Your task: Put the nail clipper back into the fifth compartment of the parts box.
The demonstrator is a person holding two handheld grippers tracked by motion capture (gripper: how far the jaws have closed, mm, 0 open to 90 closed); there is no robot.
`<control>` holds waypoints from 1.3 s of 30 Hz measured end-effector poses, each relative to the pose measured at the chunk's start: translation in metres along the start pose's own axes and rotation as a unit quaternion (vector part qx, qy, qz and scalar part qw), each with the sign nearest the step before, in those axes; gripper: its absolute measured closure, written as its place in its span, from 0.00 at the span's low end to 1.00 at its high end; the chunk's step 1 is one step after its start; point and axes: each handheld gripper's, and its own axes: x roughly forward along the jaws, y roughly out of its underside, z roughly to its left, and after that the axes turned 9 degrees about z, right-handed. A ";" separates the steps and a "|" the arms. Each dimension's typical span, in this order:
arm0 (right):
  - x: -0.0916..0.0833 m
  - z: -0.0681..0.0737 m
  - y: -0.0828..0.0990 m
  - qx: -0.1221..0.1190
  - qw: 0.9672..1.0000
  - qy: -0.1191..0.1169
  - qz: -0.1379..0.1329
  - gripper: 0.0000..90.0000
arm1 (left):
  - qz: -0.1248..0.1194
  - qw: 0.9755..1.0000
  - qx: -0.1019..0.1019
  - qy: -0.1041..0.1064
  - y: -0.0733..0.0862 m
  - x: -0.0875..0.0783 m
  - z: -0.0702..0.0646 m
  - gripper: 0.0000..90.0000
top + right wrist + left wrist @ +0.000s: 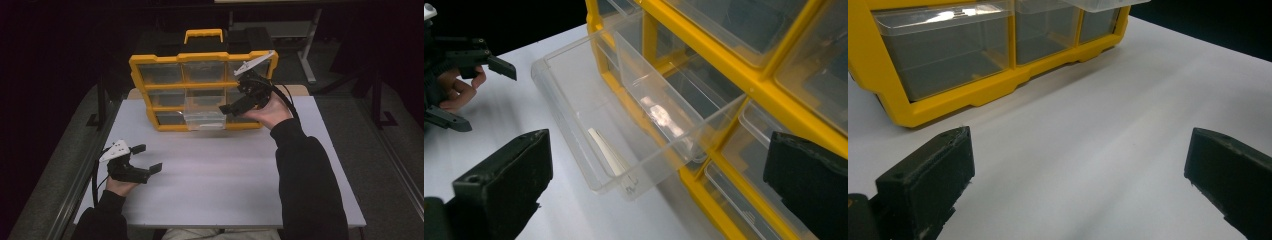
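My left tongs (142,159) rest low over the bare white tabletop (220,175), nearest to me, with the jaws spread wide and nothing between them. In the left gripper view they face the lower left corner of the yellow organizer (923,107), well apart from it. From there they can't steady anything, and that worries me most: the organizer stands upright on its edge at the far side of the tabletop, and I judge it light enough to slide or tip back if pushed or pulled with one hand.

Farther out, my right tongs (240,100) hover at the right side of the organizer (200,90), jaws apart and holding nothing. Just before them, in the right gripper view, a clear drawer (614,130) in the bottom row sticks well out of its slot. A pale flat strip (606,150) lies on its floor; I can't tell what it is.

I reckon the drawer is far enough out to droop or drop free if I catch its rim. A crooked push could jam it in the frame, or shove the whole organizer away. The clear plastic looks slick, so a grip on its thin wall may slip.
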 end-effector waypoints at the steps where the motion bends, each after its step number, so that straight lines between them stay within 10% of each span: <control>1: 0.000 0.000 0.000 0.000 1.000 0.000 0.000 0.00 | 0.000 1.000 0.000 0.000 0.000 0.000 0.000 0.00; 39: -0.007 -0.009 0.092 0.032 0.998 -0.004 -0.055 0.00 | 0.000 1.000 0.000 -0.005 0.001 -0.003 0.001 0.00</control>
